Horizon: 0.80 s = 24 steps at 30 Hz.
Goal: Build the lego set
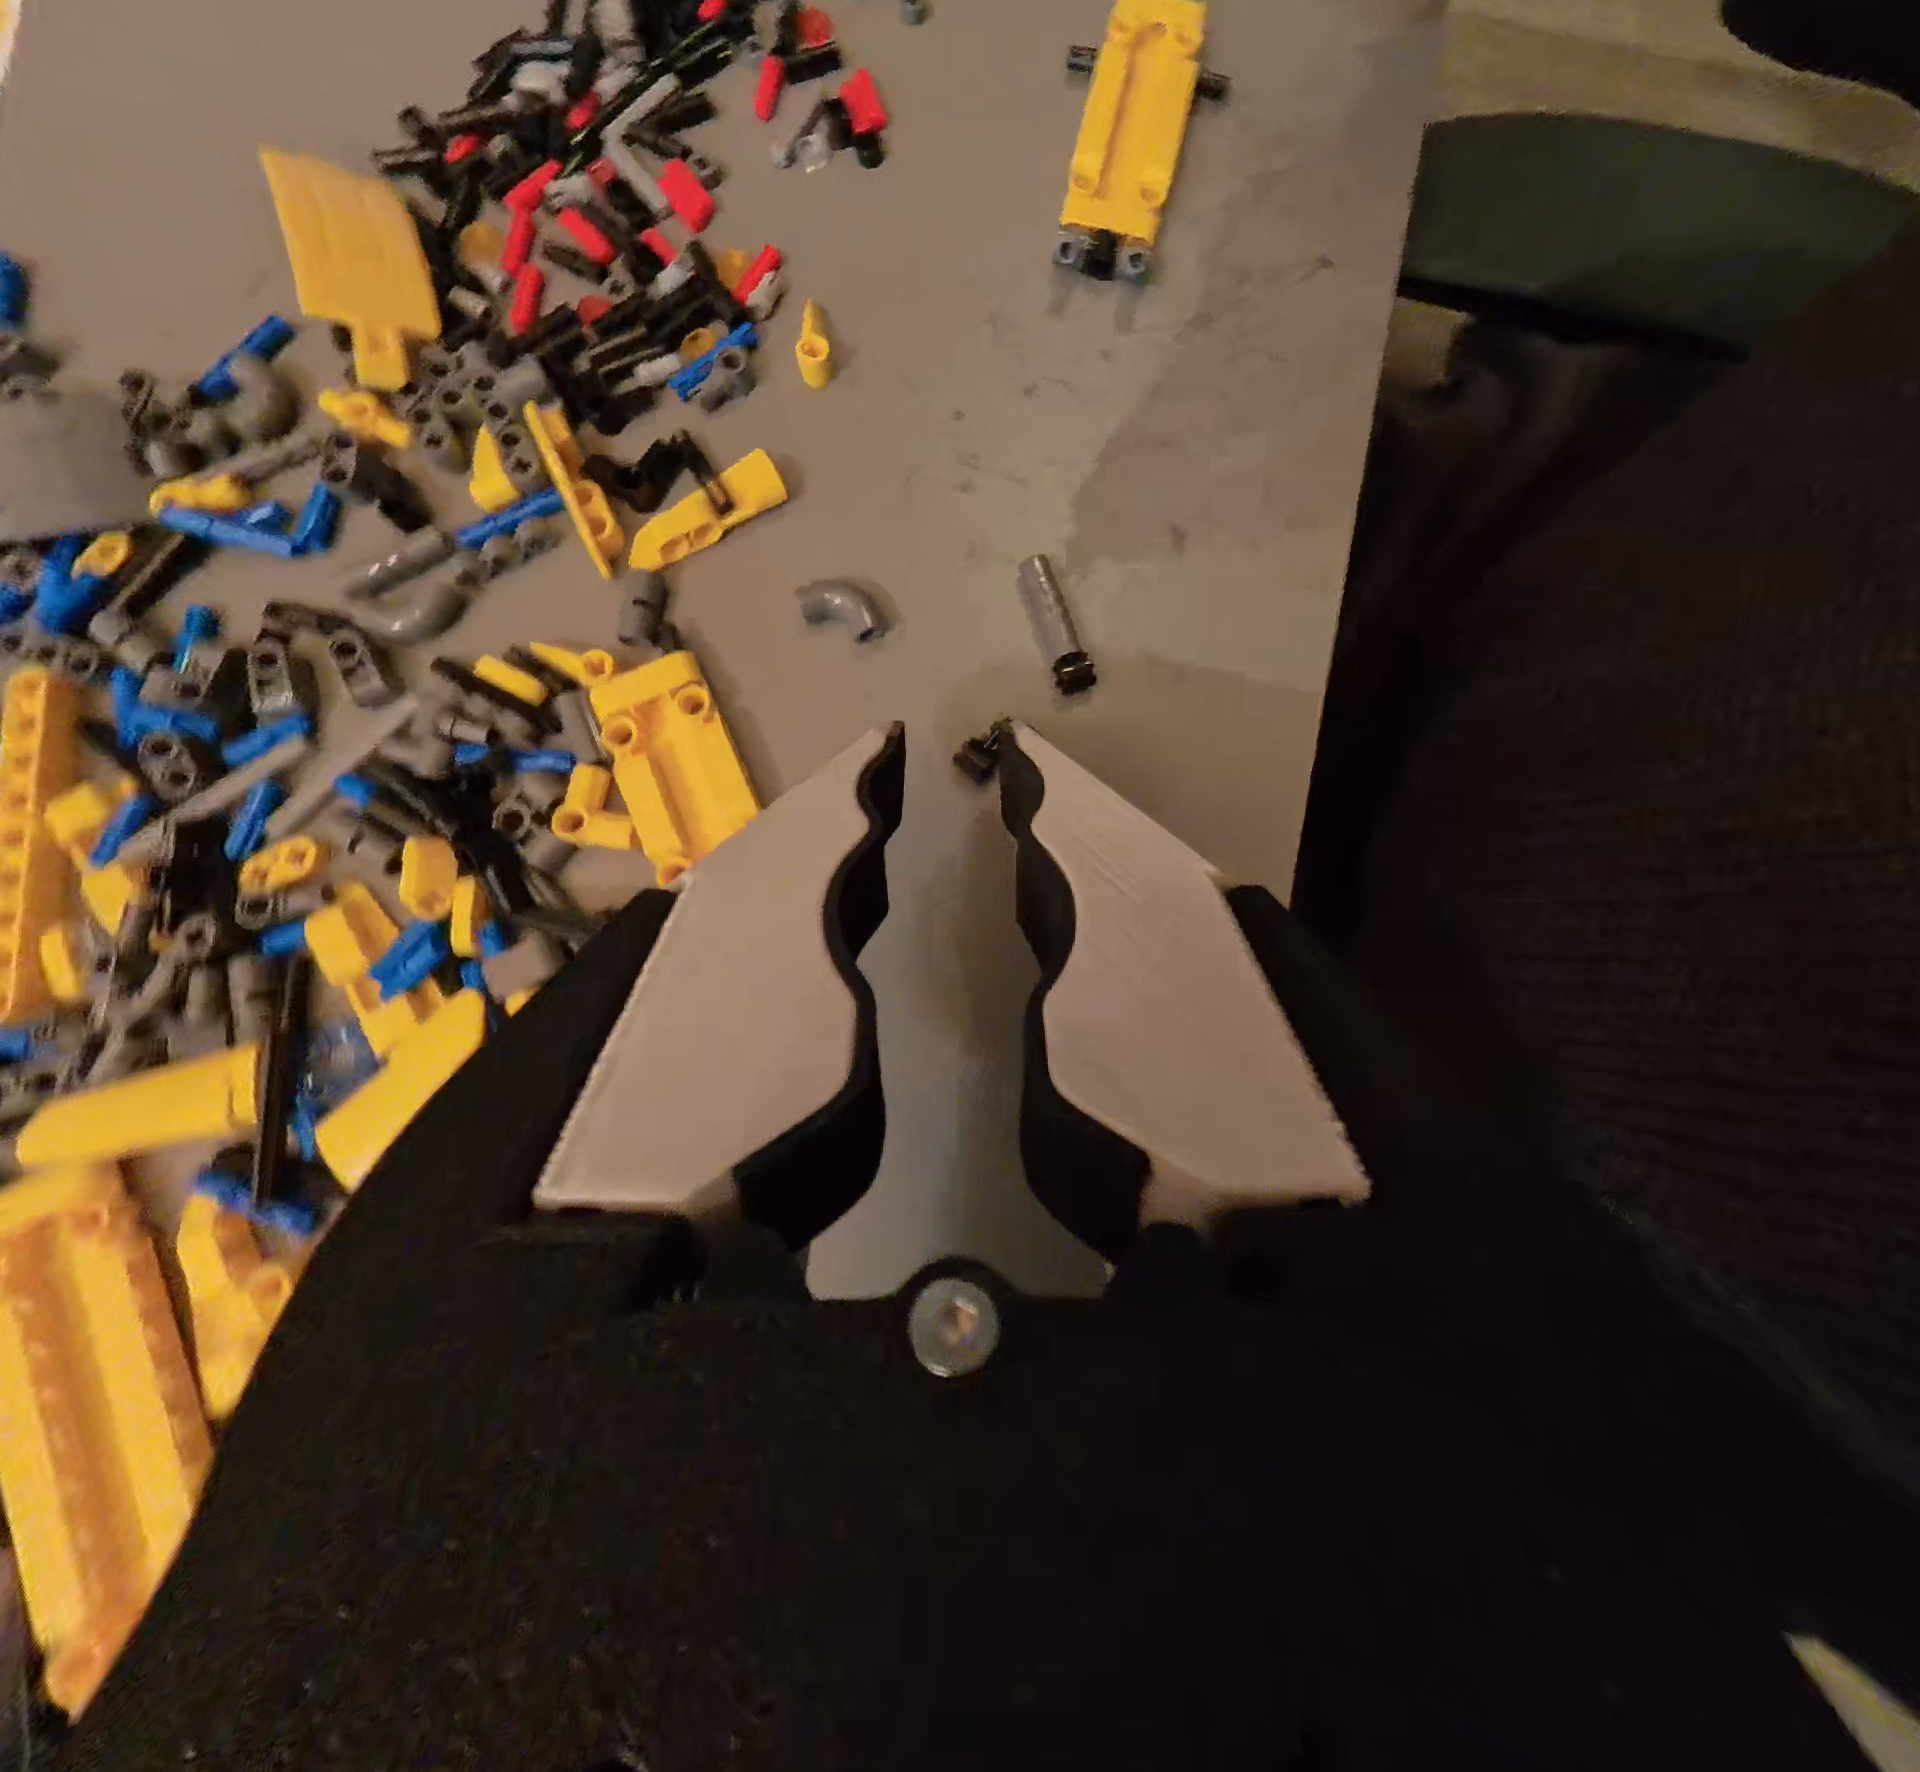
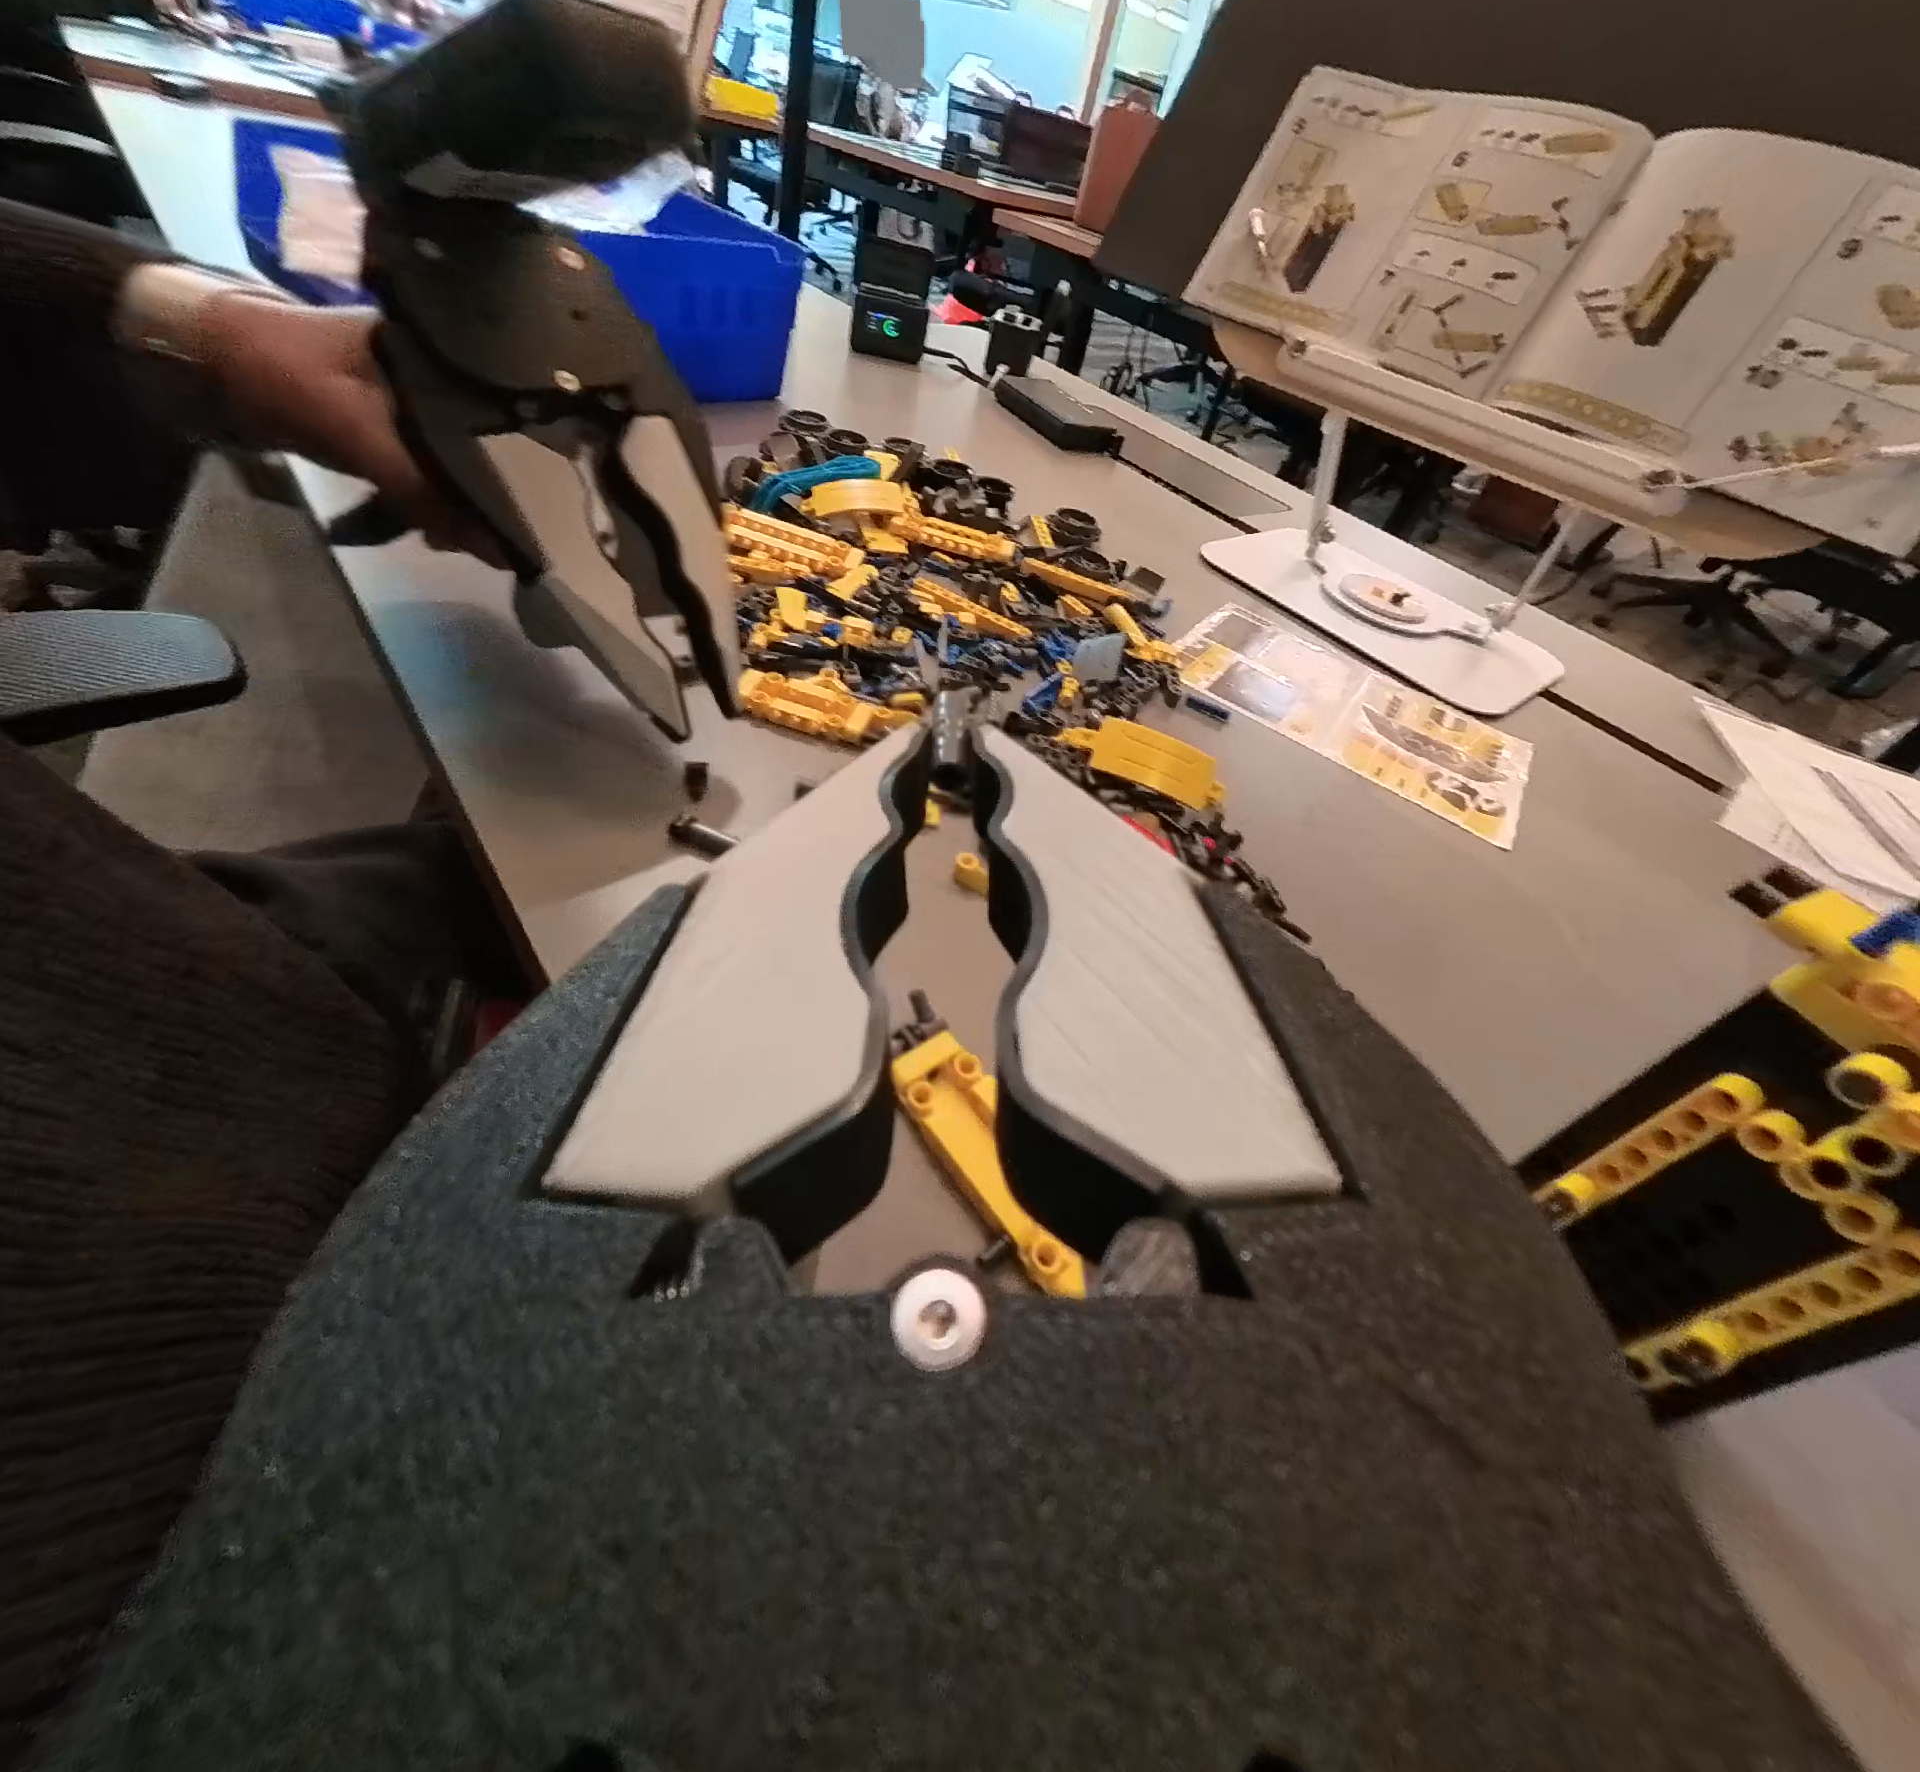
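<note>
My right gripper (image 2: 948, 735) pinches a small black pin (image 2: 950, 723) just before the brick pile (image 2: 935, 579), while my left gripper (image 1: 951, 746), slightly parted and empty, hovers beside it.

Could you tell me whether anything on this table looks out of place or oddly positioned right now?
One thing stands out: a tiny black pin hangs at the tip of one finger of the left gripper, not between the open jaws. A grey tube and grey elbow lie apart from the loose parts pile.
</note>
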Each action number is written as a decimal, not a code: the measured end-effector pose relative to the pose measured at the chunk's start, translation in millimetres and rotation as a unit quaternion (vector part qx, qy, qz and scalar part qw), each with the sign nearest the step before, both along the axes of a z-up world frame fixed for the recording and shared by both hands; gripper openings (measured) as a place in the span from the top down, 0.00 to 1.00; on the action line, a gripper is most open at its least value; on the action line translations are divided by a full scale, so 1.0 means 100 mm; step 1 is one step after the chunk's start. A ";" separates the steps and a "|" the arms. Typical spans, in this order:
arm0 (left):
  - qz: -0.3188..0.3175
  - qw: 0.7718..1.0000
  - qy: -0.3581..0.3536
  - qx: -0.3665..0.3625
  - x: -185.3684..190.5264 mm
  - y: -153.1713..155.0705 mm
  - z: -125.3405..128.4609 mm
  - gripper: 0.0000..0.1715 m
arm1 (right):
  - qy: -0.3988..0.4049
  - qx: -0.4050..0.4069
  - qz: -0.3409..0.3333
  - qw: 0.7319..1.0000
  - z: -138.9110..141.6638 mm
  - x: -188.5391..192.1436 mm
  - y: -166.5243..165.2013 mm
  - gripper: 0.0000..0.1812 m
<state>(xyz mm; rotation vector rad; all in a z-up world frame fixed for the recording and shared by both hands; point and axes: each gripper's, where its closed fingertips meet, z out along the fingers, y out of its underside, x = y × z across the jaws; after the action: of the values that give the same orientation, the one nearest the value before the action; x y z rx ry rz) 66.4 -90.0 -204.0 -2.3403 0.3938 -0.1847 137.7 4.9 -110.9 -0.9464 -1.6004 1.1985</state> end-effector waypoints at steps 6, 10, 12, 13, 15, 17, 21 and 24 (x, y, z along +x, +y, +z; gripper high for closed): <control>-0.103 0.993 0.032 -0.041 -0.03 -0.01 -0.15 0.88 | -0.003 -0.009 0.034 0.999 0.01 0.00 -0.19 0.96; -0.135 0.989 0.017 -0.053 0.05 -0.03 -0.18 0.87 | -0.008 -0.018 0.045 0.999 -0.03 -0.02 -0.24 0.96; -0.134 0.989 0.029 -0.048 0.05 -0.02 -0.20 0.87 | -0.011 -0.025 0.050 0.998 -0.04 -0.03 -0.26 0.96; -0.131 0.990 0.030 -0.043 0.05 -0.01 -0.19 0.87 | -0.012 -0.028 0.052 0.998 -0.05 -0.04 -0.26 0.96; -0.126 0.991 0.032 -0.034 0.06 0.02 -0.16 0.87 | -0.015 -0.032 0.055 0.998 -0.07 -0.05 -0.26 0.96; -0.120 0.992 0.025 -0.020 0.06 0.05 -0.10 0.87 | -0.018 -0.033 0.058 0.998 -0.08 -0.07 -0.27 0.96; -0.095 0.995 -0.003 -0.015 0.04 0.12 -0.03 0.87 | -0.017 -0.029 0.059 0.998 -0.08 -0.09 -0.27 0.96; -0.075 0.997 -0.015 -0.026 0.07 0.15 -0.07 0.87 | -0.016 -0.028 0.055 0.998 -0.08 -0.09 -0.26 0.96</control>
<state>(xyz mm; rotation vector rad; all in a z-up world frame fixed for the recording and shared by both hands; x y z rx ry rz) 73.3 -75.1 -211.5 -2.3573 0.5554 -0.3043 128.5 -21.1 -119.0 -0.9280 -1.6696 1.3154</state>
